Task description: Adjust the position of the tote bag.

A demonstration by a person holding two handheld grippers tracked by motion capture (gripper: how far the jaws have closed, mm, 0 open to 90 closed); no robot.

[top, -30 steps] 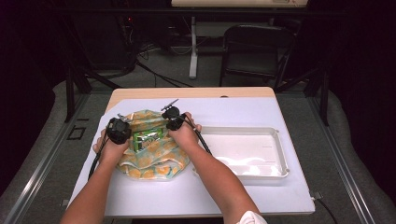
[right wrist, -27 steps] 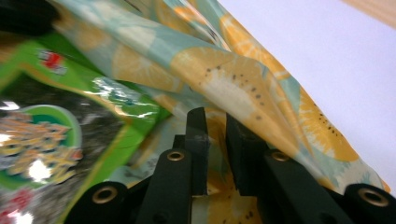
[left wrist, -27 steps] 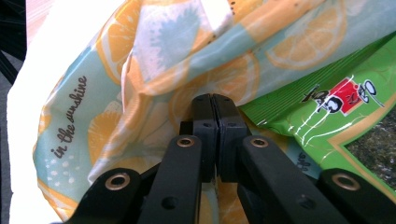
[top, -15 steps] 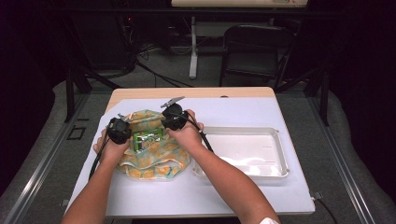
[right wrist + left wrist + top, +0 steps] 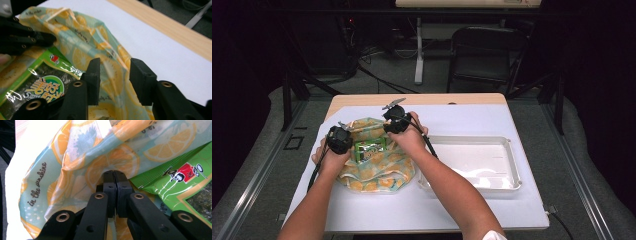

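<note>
A lemon-print bag (image 5: 377,172) lies on the white mat (image 5: 412,210), left of centre. A green snack packet (image 5: 369,148) rests in its mouth, label up. My left gripper (image 5: 339,140) is at the bag's left edge, its jaws shut (image 5: 115,173) on the bag's fabric (image 5: 75,152), with the packet (image 5: 175,180) just to their right. My right gripper (image 5: 396,122) hovers over the bag's far right edge. Its jaws (image 5: 115,61) have just been opening and stand apart above the fabric (image 5: 82,32), gripping nothing. The packet (image 5: 42,82) and the left gripper (image 5: 51,38) lie beyond them.
A clear plastic tray (image 5: 512,160) stands on the mat to the right of the bag. The wooden table edge (image 5: 422,99) runs along the back. A dark chair (image 5: 482,55) and stand legs are on the floor behind the table.
My right gripper has lifted a little from the bag's far right edge. The left gripper, the bag and the packet have stayed where they were.
</note>
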